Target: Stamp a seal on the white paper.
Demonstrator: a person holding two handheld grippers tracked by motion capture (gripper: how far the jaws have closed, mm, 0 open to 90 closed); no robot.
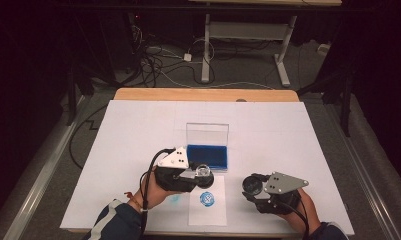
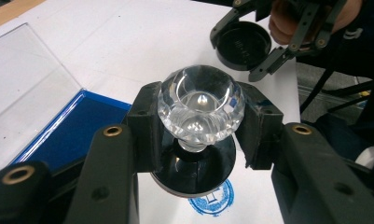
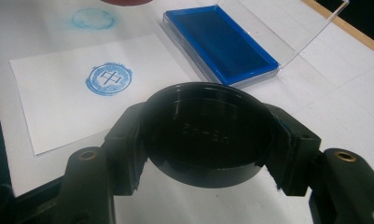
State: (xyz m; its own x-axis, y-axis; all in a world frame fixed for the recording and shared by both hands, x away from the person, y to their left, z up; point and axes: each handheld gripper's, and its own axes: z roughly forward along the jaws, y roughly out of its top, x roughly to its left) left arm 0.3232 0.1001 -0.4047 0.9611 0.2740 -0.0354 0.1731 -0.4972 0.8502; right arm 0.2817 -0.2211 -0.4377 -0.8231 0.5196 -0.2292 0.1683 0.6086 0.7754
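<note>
Left gripper view: hand-held gripper (image 2: 201, 126) clamps stamp (image 2: 201, 105).

White table sheet (image 1: 138, 130): open across the upper and left of the frame. Obstacles: ink pad (image 1: 207, 155) at centre with its clear lid (image 1: 207, 134) raised upright behind it; stamped paper (image 1: 208, 207) lies flat at lower centre, between the two grippers.

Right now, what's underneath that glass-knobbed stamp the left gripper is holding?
Under the stamp lies a white paper slip on the table, carrying a round blue print. The stamp's black base covers the print's upper edge, and the stamp's inked face cannot be seen.
</note>
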